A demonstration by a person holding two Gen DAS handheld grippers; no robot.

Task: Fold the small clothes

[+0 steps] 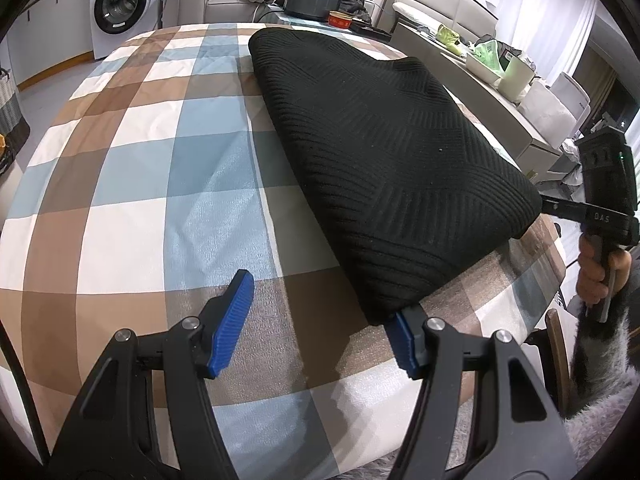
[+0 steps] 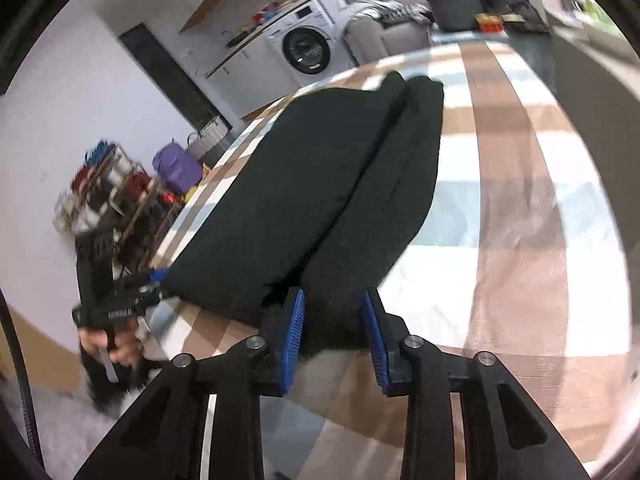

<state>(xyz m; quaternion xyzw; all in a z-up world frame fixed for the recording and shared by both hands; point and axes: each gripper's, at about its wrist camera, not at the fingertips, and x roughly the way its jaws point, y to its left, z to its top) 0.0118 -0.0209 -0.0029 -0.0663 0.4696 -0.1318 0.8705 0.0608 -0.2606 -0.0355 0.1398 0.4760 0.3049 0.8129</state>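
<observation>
Our left gripper [image 1: 320, 320] has its blue fingers [image 1: 232, 324] spread wide with nothing but cloth-covered bench between them; the right-hand finger just touches the near corner of the black knit garment [image 1: 384, 160] at about one o'clock, and we judge it parked there to steady that corner, not to pinch it.

Our right gripper [image 2: 334, 336] has its fingers [image 2: 294, 332] partly apart, straddling the near end of the garment's [image 2: 320, 184] right-hand roll. The view is blurred, so we cannot tell whether the pads press the knit; they look just clear of it.

In the right wrist view, the garment lies folded in two long lobes with a seam between, running from six o'clock up toward twelve. It rests on the checked tablecloth [image 1: 132, 160] of the bench, which gives a flat base for the next fold. Beyond, at eleven o'clock in the left wrist view, stands a washing machine [image 1: 120, 8].
</observation>
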